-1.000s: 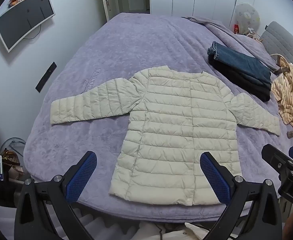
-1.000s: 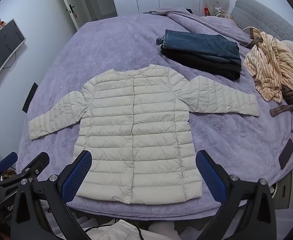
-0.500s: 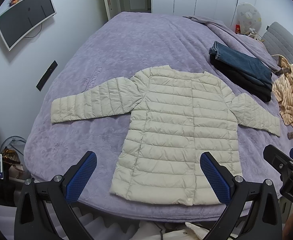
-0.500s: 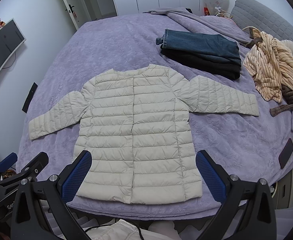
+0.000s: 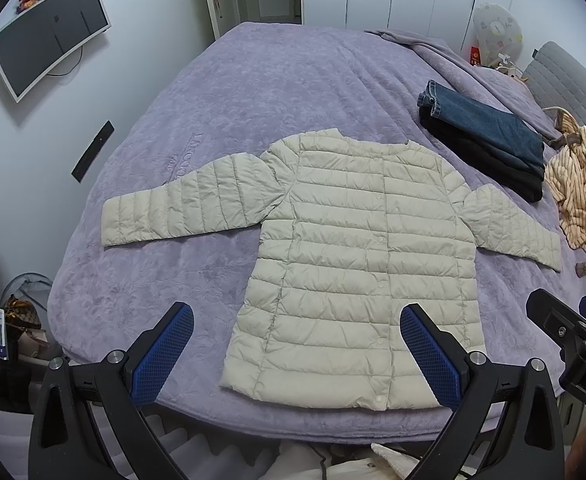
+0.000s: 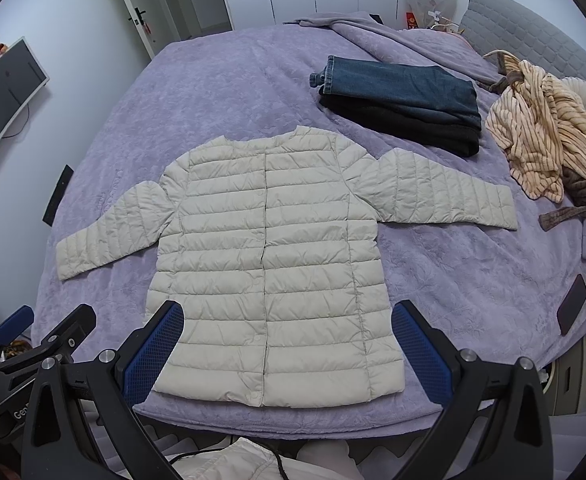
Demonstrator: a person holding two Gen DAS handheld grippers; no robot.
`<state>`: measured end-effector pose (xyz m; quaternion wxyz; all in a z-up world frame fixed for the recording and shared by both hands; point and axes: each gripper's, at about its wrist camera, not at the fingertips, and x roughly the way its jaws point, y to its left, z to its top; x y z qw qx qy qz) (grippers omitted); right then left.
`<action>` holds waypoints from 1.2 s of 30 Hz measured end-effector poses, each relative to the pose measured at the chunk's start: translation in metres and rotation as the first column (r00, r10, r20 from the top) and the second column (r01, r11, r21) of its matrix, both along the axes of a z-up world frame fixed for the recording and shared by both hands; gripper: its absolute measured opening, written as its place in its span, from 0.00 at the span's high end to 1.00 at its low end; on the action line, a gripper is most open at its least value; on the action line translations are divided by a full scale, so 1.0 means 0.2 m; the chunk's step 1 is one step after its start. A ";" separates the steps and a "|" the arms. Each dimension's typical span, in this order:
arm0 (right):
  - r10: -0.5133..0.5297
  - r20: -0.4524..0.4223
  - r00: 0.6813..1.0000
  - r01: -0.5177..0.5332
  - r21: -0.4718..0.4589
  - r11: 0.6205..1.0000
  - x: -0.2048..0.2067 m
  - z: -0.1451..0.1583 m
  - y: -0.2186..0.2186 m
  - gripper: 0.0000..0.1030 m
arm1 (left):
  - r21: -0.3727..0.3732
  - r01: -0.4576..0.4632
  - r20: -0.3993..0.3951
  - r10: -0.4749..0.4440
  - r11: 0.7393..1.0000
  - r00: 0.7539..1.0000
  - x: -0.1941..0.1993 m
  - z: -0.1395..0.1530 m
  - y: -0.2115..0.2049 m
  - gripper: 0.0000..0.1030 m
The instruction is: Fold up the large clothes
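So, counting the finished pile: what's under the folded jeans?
A folded black garment lies directly beneath the jeans, on the purple bedspread. Anything lower is hidden.

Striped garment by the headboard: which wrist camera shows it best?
The right wrist view: the crumpled striped garment lies whole in frame, beside the folded jeans. The left wrist view pushes it to the distorted right edge, squeezed narrow at the frame's rim.

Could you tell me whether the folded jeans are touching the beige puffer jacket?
Apart. In the right wrist view, a strip of purple bedspread shows plainly between the folded jeans and the beige puffer jacket.
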<state>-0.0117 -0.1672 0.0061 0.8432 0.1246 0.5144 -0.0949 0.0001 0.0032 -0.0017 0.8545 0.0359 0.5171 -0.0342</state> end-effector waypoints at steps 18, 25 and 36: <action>0.001 -0.003 1.000 -0.001 0.000 1.000 0.01 -0.01 -0.01 0.00 | -0.002 0.000 -0.020 0.000 1.000 1.000 0.00 -0.03 0.00 0.00; -0.001 -0.005 1.000 0.001 0.001 1.000 0.01 -0.01 -0.01 0.00 | -0.003 0.001 -0.021 -0.001 1.000 1.000 0.00 -0.03 0.00 0.00; 0.000 -0.006 1.000 0.000 0.001 1.000 0.01 -0.01 -0.01 0.00 | -0.003 0.000 -0.022 0.000 1.000 1.000 0.00 -0.03 0.00 0.00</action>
